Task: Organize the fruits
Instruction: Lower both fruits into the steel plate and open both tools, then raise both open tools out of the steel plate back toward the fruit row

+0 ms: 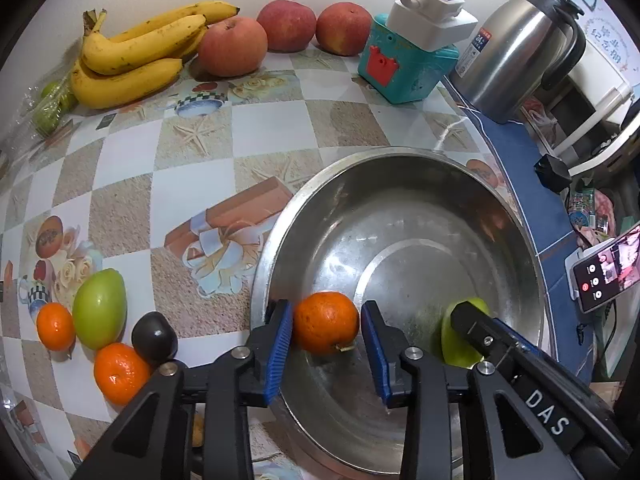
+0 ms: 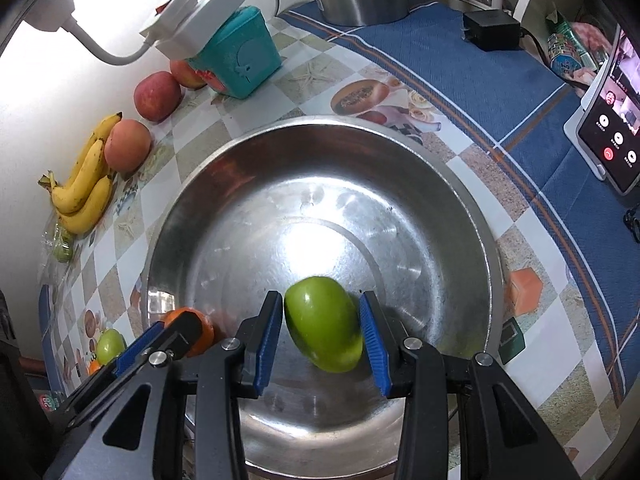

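Over the steel bowl (image 1: 400, 184), the left gripper (image 1: 326, 330) had its jaws apart around a tangerine (image 1: 326, 322), a gap showing at the right pad. The right gripper (image 2: 322, 326) was clamped on a green mango (image 2: 324, 324) above the bowl's near side.

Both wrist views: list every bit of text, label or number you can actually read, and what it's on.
"DAS": white letters on the right gripper's arm, seen from the left wrist.
"24": blue label on the steel kettle; the rest is too small.
Phone screen: call icons, captions too blurred.
Packets beyond the cloth: print unreadable.
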`<state>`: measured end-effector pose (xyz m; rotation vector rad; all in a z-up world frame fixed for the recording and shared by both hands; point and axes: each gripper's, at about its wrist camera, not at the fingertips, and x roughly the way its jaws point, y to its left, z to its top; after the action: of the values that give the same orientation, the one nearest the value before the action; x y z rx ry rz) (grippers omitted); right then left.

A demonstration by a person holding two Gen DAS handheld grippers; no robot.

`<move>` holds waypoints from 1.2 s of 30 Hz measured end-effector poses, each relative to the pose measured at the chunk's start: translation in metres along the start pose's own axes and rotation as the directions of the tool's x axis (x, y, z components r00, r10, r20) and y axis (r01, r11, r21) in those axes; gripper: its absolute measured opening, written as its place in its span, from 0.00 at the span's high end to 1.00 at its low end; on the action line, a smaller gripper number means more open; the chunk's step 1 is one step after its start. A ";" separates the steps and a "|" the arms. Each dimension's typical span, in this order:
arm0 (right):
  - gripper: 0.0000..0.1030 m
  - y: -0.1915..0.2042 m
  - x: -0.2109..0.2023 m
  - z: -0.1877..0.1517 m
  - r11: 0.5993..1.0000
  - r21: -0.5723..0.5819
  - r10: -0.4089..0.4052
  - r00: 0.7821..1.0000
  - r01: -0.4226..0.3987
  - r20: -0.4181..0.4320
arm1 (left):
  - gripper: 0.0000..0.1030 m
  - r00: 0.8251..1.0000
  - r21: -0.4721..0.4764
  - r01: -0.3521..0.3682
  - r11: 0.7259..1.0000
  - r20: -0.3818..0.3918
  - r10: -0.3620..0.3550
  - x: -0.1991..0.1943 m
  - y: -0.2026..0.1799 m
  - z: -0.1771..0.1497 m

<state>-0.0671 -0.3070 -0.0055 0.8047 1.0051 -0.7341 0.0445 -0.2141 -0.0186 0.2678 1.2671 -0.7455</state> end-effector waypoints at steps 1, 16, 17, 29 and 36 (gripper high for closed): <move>0.60 0.000 -0.002 0.000 1.000 -0.002 -0.003 1.000 0.003 0.009 | 0.58 1.000 -0.003 0.006 1.000 -0.001 -0.006 0.000 0.001 0.000; 0.60 0.001 -0.033 0.003 1.000 -0.010 0.021 0.996 -0.021 0.088 | 0.50 0.999 0.016 0.017 1.000 0.043 -0.018 -0.029 -0.005 0.003; 0.60 0.002 -0.035 0.003 1.000 -0.012 0.022 0.996 -0.021 0.091 | 0.49 0.999 0.018 0.013 1.000 0.047 -0.014 -0.031 -0.006 0.003; 0.60 0.007 -0.036 0.003 0.999 -0.040 0.027 0.997 -0.024 0.076 | 0.41 0.990 -0.018 -0.099 0.995 0.102 0.100 -0.057 0.016 0.002; 0.60 0.016 -0.032 0.000 0.997 -0.071 0.032 0.998 -0.028 0.054 | 0.37 0.980 -0.080 -0.160 0.984 0.106 0.168 -0.065 0.043 -0.003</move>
<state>-0.0651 -0.2940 0.0280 0.7339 0.9623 -0.6876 0.0627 -0.1570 0.0310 0.2659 1.1470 -0.5650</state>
